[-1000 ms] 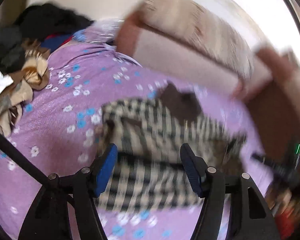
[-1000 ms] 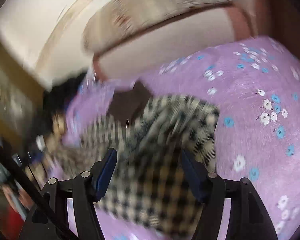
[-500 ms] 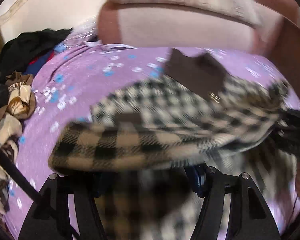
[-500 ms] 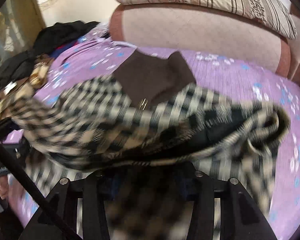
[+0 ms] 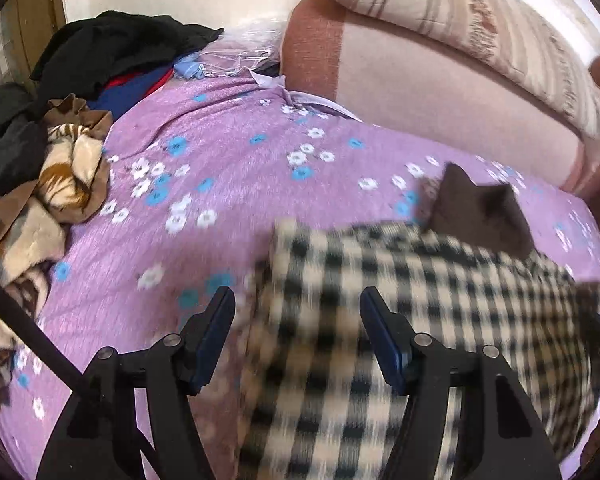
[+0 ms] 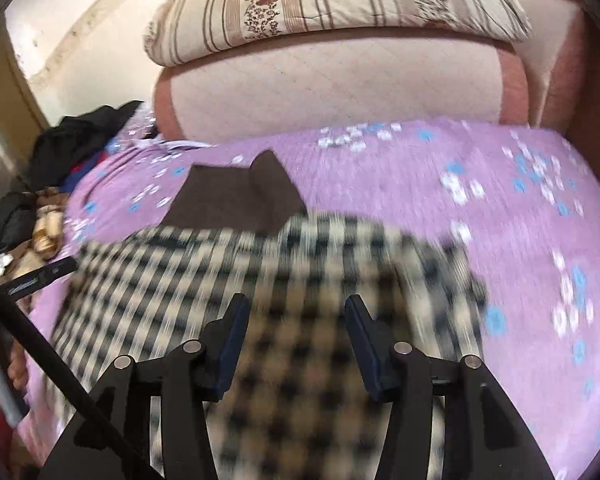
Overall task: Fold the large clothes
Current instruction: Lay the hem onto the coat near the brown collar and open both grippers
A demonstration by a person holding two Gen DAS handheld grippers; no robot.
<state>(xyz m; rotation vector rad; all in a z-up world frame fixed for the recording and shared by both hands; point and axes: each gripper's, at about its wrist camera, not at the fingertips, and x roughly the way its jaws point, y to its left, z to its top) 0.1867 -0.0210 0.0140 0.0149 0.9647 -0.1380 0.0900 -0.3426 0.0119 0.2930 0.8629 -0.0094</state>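
A purple floral bedspread meets a pink headboard (striped pillow on top).

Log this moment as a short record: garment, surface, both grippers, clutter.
garment: checked coat with brown collar, lying on the bed, image blurred
surface: purple floral bedspread
left gripper: open, over the coat's left edge, nothing held
right gripper: open, above the coat, nothing held
clutter: pile of dark and tan clothes at the bed's left side
background: striped pillow on a pink cushion
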